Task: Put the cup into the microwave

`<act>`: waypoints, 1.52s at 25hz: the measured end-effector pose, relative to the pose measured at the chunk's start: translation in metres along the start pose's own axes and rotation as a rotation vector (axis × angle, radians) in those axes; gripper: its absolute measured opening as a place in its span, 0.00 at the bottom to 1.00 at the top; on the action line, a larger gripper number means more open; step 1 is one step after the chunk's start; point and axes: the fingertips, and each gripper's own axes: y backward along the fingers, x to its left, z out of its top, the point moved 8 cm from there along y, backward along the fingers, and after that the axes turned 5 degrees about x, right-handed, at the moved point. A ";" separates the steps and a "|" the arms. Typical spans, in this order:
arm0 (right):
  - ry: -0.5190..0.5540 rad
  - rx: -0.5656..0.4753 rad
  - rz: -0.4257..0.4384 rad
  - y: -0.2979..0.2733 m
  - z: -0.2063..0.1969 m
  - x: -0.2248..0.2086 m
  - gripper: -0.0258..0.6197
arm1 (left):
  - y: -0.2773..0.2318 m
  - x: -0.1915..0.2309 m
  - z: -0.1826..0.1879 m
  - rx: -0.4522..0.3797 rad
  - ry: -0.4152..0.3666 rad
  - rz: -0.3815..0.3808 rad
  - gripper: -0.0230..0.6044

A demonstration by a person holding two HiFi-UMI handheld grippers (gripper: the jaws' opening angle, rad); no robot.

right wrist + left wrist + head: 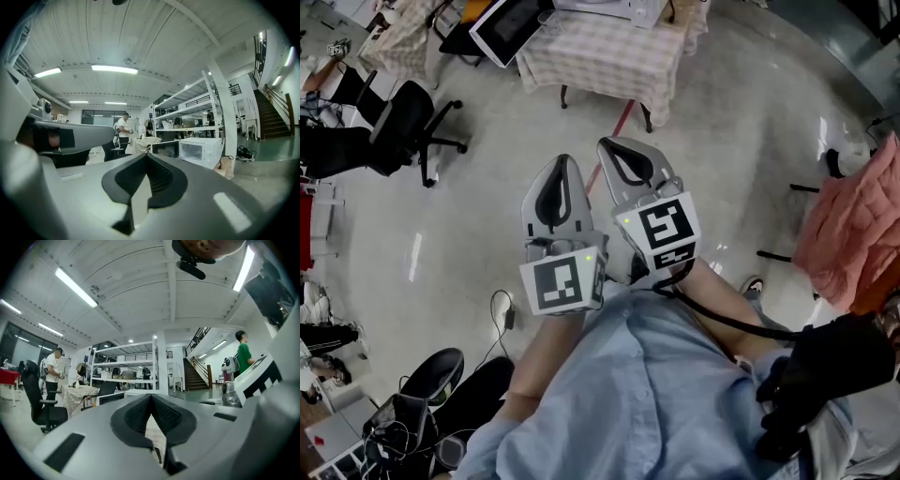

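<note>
Pale shiny floor (pixel 487 187) spreads below us, with a checked tabletop (pixel 609 56) at twelve o'clock carrying the white microwave (pixel 614 7), its dark door (pixel 511 28) swung open toward eleven. We hold the left tool (pixel 562 167) and the right tool (pixel 612 150) side by side at centre, both pointing to twelve, each with its jaws pressed together on nothing. A black office chair (pixel 403 127) stands at ten
</note>
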 end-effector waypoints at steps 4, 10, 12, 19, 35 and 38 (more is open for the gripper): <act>-0.002 0.011 0.026 -0.016 -0.004 -0.002 0.04 | -0.007 0.008 -0.008 0.006 0.008 0.020 0.05; -0.016 0.001 0.055 -0.025 -0.006 -0.006 0.04 | -0.013 0.019 -0.011 0.025 0.031 0.065 0.05; -0.023 0.007 0.059 -0.038 -0.010 -0.003 0.05 | -0.020 0.031 -0.016 0.028 0.034 0.065 0.05; -0.035 0.044 0.034 -0.110 -0.011 -0.019 0.05 | -0.079 0.075 -0.023 0.047 0.053 0.006 0.05; -0.021 0.076 -0.055 -0.261 0.028 -0.035 0.05 | -0.191 0.197 -0.002 0.018 0.091 -0.063 0.05; -0.013 0.073 -0.064 -0.278 0.036 -0.032 0.05 | -0.200 0.213 0.003 0.009 0.091 -0.073 0.05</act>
